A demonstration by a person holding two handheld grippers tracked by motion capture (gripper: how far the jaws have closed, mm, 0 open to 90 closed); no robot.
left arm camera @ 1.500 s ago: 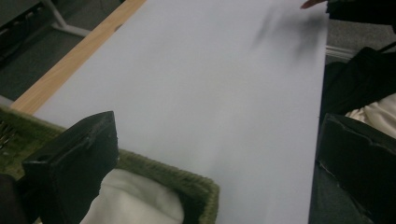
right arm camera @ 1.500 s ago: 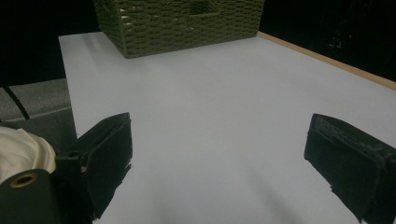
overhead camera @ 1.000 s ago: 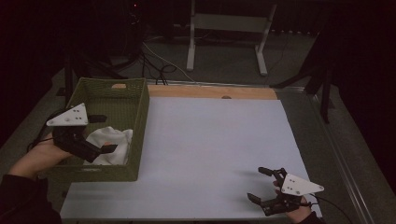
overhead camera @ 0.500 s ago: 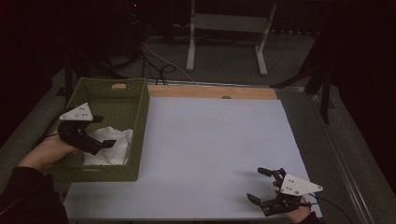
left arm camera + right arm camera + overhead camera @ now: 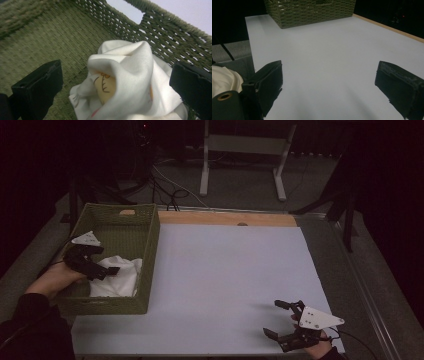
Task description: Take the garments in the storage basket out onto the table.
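A green woven basket (image 5: 148, 251) stands at the table's left side, with a crumpled white cloth (image 5: 119, 276) in its near half. The cloth (image 5: 130, 77) carries a small printed figure in yellow and brown. My left gripper (image 5: 102, 261) is inside the basket, open, just over the cloth's left edge; its jaws stand wide on either side of the cloth, not touching it. My right gripper (image 5: 278, 318) rests low over the white table surface (image 5: 225, 270) at the near right corner, open and empty, pointing left toward the basket (image 5: 309, 10).
A wooden strip (image 5: 225, 218) runs along the table's far edge. Beyond it stand a white metal frame (image 5: 245, 150) and cables (image 5: 170, 185) on the floor. The basket's wall has a handle slot (image 5: 127, 8) beyond the cloth.
My left gripper has moved forward and deeper into the basket, closer over the cloth. The right gripper has stayed where it was.
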